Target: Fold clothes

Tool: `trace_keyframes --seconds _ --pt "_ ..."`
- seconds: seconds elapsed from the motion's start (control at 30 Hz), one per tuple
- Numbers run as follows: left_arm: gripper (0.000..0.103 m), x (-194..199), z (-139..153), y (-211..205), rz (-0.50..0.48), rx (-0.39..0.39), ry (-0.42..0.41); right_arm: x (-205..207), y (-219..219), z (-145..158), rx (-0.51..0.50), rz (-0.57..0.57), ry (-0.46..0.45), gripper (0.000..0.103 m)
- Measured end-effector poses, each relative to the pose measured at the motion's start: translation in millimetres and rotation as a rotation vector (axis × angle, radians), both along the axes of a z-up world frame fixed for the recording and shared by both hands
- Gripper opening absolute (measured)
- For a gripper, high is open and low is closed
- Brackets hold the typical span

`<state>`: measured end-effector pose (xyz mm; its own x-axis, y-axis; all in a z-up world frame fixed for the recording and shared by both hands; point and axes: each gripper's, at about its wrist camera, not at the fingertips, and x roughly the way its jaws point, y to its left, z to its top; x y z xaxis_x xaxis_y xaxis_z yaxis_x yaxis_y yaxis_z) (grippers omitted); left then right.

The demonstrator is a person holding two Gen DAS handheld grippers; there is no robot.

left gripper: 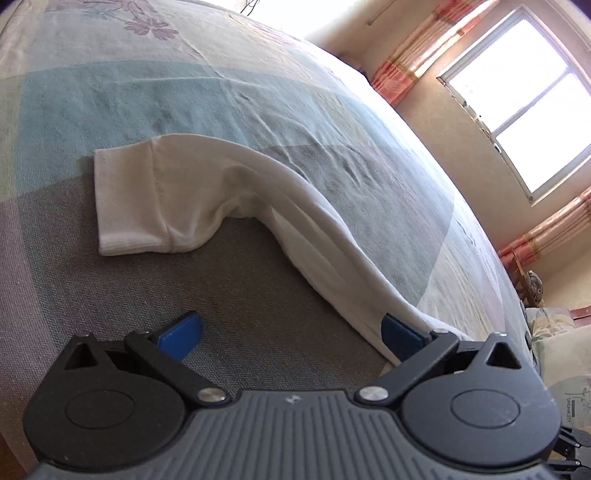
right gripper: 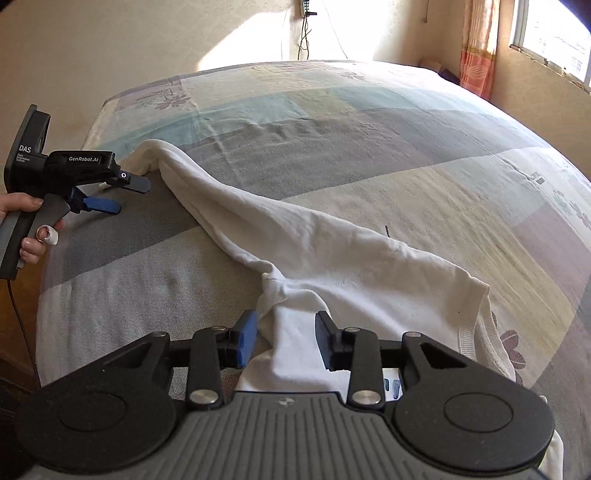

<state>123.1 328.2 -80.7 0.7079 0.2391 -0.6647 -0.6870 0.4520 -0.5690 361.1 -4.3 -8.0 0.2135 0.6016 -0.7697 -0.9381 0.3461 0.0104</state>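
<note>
A white long-sleeved top [right gripper: 332, 254] lies bunched in a long diagonal strip on the bed. In the left wrist view its sleeve [left gripper: 229, 192] curves away to a ribbed cuff [left gripper: 122, 206]. My left gripper [left gripper: 291, 334] is open wide just above the bedspread, and its right pad [left gripper: 402, 338] sits against the sleeve's near edge. From the right wrist view that left gripper [right gripper: 131, 197] is held by a hand at the far left, next to the cuff end. My right gripper [right gripper: 284, 339] stands open over the top's near end, with white cloth lying loosely between its pads.
A patchwork bedspread [right gripper: 406, 147] in grey, teal and cream covers the bed. The bed's left edge [right gripper: 48, 295] drops to a wooden floor. A window [left gripper: 517, 107] with pink curtains is to the right, a pillow [left gripper: 554, 354] lies nearby, and cables [right gripper: 304, 33] hang on the far wall.
</note>
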Motion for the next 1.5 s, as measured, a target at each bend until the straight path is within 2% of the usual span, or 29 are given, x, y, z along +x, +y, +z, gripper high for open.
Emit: trace_keyframes --seconds 0.1,0.23,0.43,0.53,0.63,0.77,0.9,0.97,1.0,1.1,1.17,1.3,1.4,1.5 --pt "0.102 -1.7 7.9 1.5 0.000 0.055 0.062 -2.1 -1.5 2.6 0.010 -0.009 0.001 0.040" --pt "0.102 5.7 11.7 -6.2 -0.092 0.120 0.128 4.7 26.6 9.0 0.033 0.041 -0.002 0.040" --pt "0.102 18.0 4.6 -19.0 -0.252 0.208 0.240 9.6 123.6 16.1 0.046 0.235 -0.046 0.040" --pt "0.102 20.3 3.0 -24.1 -0.317 0.264 0.274 14.1 179.6 5.7 -0.005 0.364 -0.090 0.040" --pt "0.102 18.6 1.8 -25.2 -0.339 0.283 0.273 13.0 215.5 -19.3 -0.116 0.463 -0.153 0.040" --pt "0.102 13.1 0.4 -26.2 -0.334 0.289 0.239 15.4 229.6 -47.1 -0.202 0.539 -0.138 0.040" --pt "0.102 14.5 -0.7 -24.4 -0.332 0.294 0.234 23.3 228.3 -50.8 -0.194 0.533 -0.070 0.036" --pt "0.102 16.7 -0.5 -24.2 -0.336 0.296 0.244 22.5 225.8 -49.8 -0.191 0.548 -0.050 0.013" --pt "0.102 17.7 -0.5 -23.3 -0.335 0.293 0.247 20.8 225.1 -48.8 -0.186 0.546 -0.073 0.009" --pt "0.102 18.2 0.2 -19.2 -0.317 0.268 0.241 26.3 225.6 -45.7 -0.154 0.492 -0.133 0.008" --pt "0.102 16.9 0.8 -15.3 -0.302 0.247 0.226 40.5 232.8 -39.2 -0.120 0.398 -0.180 0.007" --pt "0.102 12.3 1.5 -6.4 -0.263 0.192 0.171 66.1 245.2 -37.6 -0.131 0.254 -0.194 0.008" --pt "0.102 7.2 0.4 4.0 -0.223 0.140 0.107 65.8 239.0 -35.5 -0.106 0.225 -0.186 0.015" --pt "0.102 1.4 -5.0 17.5 -0.165 0.088 0.012 50.8 225.4 -24.7 -0.076 0.231 -0.224 0.022"
